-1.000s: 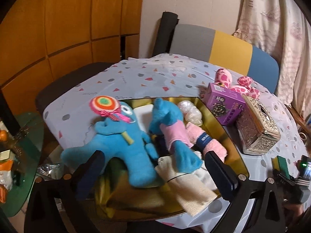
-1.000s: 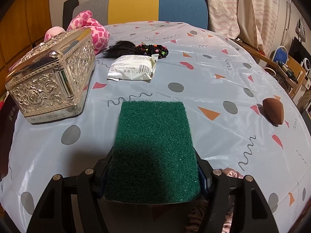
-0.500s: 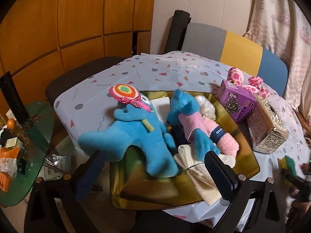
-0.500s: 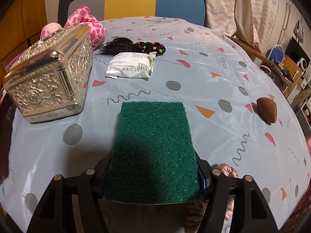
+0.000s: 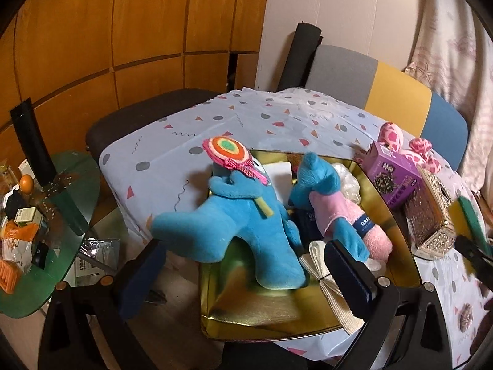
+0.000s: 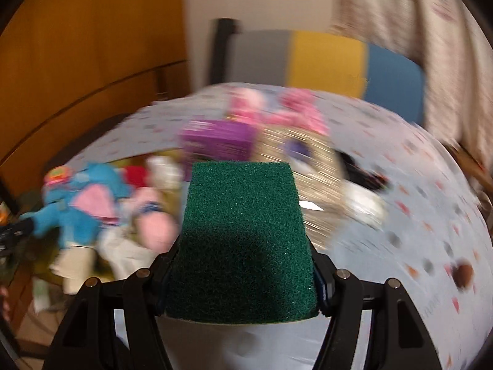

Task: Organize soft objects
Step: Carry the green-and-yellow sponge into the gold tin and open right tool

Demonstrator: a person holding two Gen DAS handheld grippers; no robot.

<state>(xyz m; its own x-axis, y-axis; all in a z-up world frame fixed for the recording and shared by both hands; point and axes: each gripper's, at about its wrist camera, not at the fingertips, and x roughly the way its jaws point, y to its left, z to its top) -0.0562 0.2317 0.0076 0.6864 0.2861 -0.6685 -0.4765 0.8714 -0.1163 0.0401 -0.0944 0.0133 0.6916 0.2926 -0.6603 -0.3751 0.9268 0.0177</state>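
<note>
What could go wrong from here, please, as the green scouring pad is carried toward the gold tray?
1. The gold tray is already crowded with the blue plush and other soft things; the pad may slide off the pile.
2. The right claw grips the green scouring pad only at its near end, so the pad could work loose in transit.
3. The ornate silver box stands beside the tray and might be clipped.

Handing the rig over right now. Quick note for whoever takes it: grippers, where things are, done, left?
Right gripper: shut on the green scouring pad, held above the table.
Left gripper: open, empty, facing the gold tray.
In the tray: two blue plush toys, pink rolled towel, beige cloth.
On the table: pink spotted plush, behind the purple box.
Left: pad and pink plush into the tray.
</note>
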